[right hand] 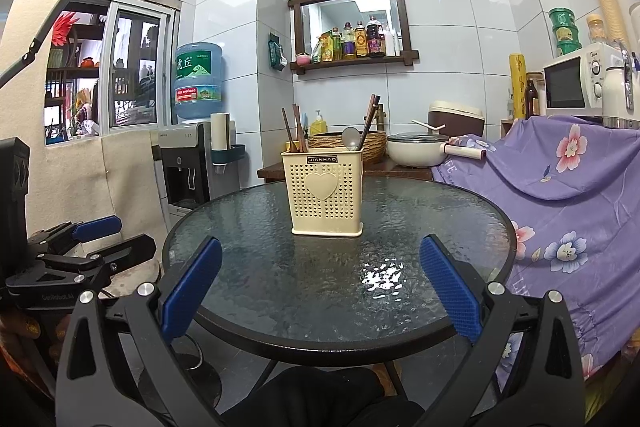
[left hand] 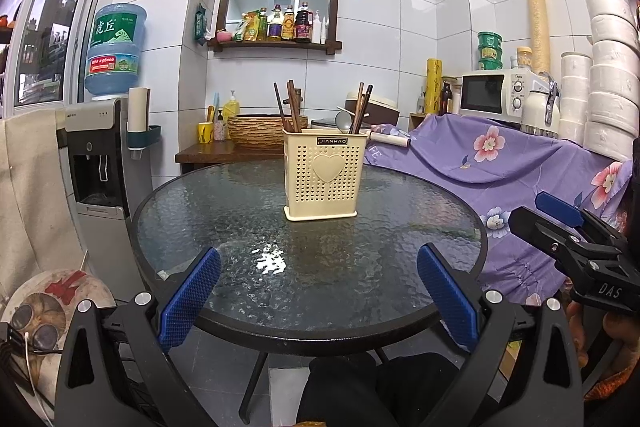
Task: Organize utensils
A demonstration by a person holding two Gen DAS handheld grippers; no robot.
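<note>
A cream perforated utensil holder (left hand: 325, 175) (right hand: 327, 191) with a heart on its front stands upright at the far side of a round glass table (left hand: 240, 227) (right hand: 280, 267). Dark wooden chopsticks (left hand: 291, 103) (right hand: 295, 129) stick up from its left part. More chopsticks (left hand: 362, 107) (right hand: 370, 119) and a metal spoon (left hand: 343, 121) (right hand: 351, 139) stand in its right part. My left gripper (left hand: 318, 267) hangs open over the table's near edge, empty. My right gripper (right hand: 320, 259) is open and empty too, a good way short of the holder. Each gripper shows at the edge of the other's view.
A water dispenser (left hand: 104, 147) (right hand: 188, 163) stands left of the table. A purple flowered cloth (left hand: 500, 163) (right hand: 560, 179) covers furniture on the right, with a microwave (left hand: 492, 93) behind. A woven basket (left hand: 260, 131) and a white pot (right hand: 416, 147) sit on a wooden counter behind the table.
</note>
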